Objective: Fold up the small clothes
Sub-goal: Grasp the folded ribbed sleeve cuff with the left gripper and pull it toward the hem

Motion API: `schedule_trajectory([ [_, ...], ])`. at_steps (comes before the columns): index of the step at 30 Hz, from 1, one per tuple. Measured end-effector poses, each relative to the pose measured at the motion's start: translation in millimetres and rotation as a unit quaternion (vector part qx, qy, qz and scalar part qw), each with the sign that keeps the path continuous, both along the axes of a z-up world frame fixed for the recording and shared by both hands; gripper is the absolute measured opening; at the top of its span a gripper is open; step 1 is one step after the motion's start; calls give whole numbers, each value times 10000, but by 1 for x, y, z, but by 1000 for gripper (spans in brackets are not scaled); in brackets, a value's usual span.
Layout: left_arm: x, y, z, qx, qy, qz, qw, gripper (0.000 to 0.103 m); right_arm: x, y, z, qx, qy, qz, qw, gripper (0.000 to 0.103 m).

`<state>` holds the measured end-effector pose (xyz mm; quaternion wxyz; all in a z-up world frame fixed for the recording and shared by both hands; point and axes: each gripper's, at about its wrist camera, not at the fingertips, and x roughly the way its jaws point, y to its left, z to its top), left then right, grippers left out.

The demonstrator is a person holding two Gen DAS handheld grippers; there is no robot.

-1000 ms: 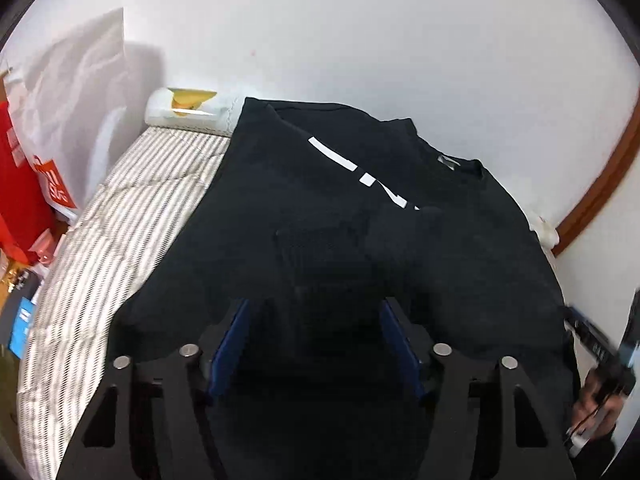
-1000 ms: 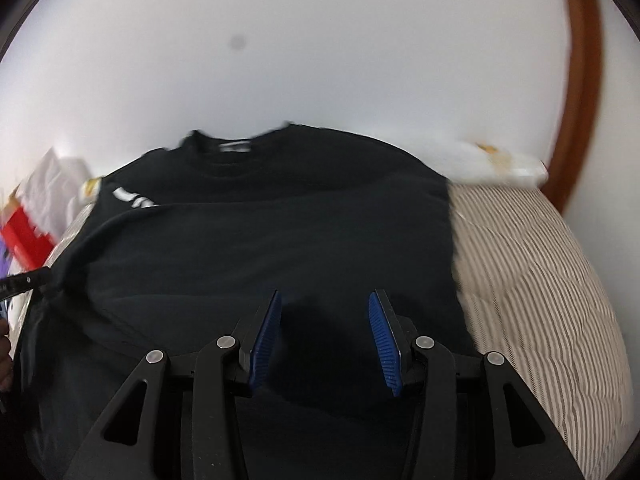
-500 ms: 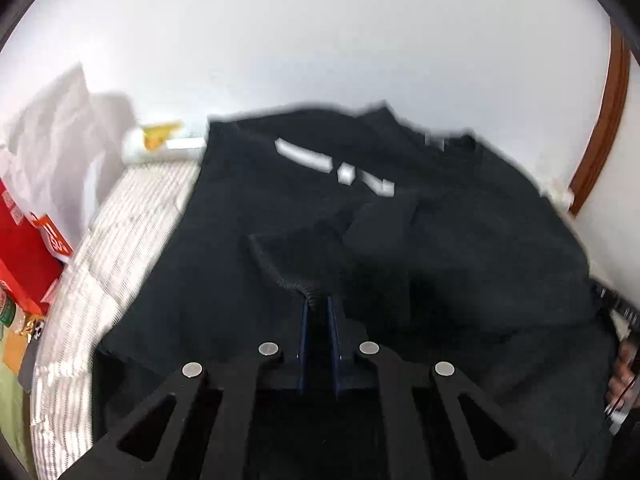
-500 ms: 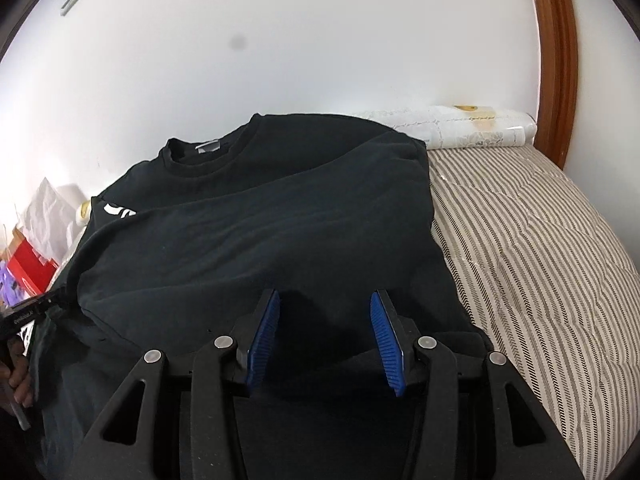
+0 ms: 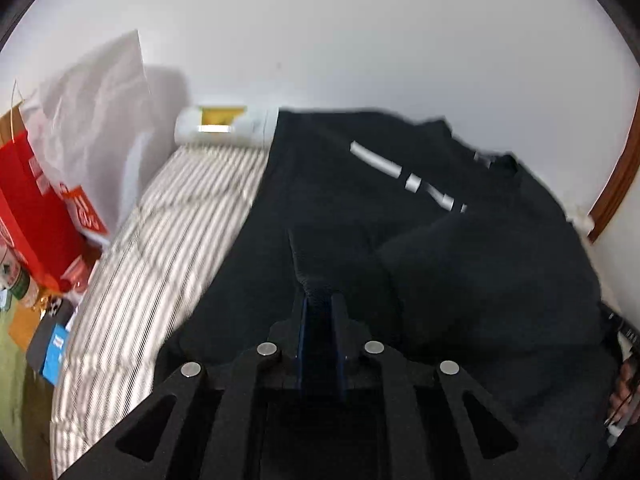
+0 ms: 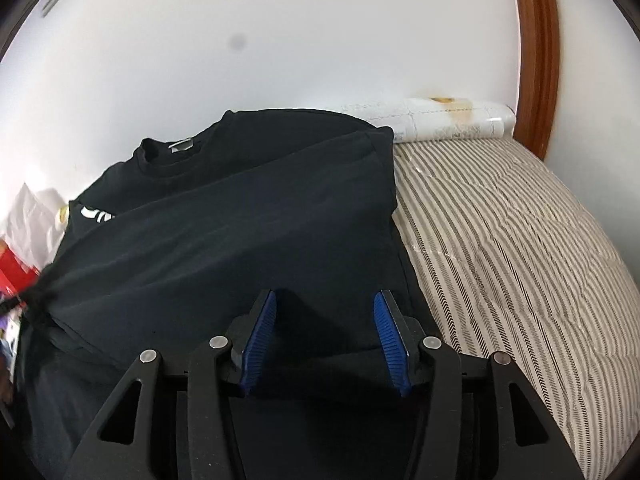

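A black sweatshirt with white lettering lies spread on the striped bed, collar toward the wall. My left gripper pinches a bunched ribbed sleeve cuff between nearly closed blue pads, and its jaws are opening slightly with the cloth still between them. In the right wrist view the same sweatshirt has a sleeve folded across its body. My right gripper hovers over the sweatshirt's lower right part, jaws apart and widening a little, with only flat cloth beneath them.
The striped mattress runs bare to the right of the sweatshirt and also on its left. A white roll lies along the wall. Red and white shopping bags stand at the left. A wooden frame rises at the right.
My left gripper went from wide open to closed on the sleeve cuff and has lifted it into a bunch. The right gripper stayed open and sank slightly toward the cloth.
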<state>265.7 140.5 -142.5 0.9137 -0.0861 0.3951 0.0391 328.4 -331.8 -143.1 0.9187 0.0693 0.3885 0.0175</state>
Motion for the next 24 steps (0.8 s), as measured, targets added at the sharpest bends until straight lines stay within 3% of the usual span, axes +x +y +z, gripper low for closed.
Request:
schedule_trajectory([
  [1, -2, -2, -3, 35, -10, 10, 10000, 20, 0, 0, -1, -26, 3, 0, 10000, 51],
  [3, -2, -6, -8, 209, -68, 104, 9997, 40, 0, 4, -1, -160, 35, -3, 9999, 51],
  [5, -4, -8, -13, 319, -117, 147, 9993, 45, 0, 7, -2, -297, 76, 0, 9995, 51],
  [15, 2, -10, -17, 385, -33, 182, 9991, 50, -3, 7, -3, -403, 78, 28, 9992, 52],
  [24, 2, -20, -16, 763, -28, 247, 9968, 51, -4, 12, -2, -569, 34, -18, 9984, 52],
])
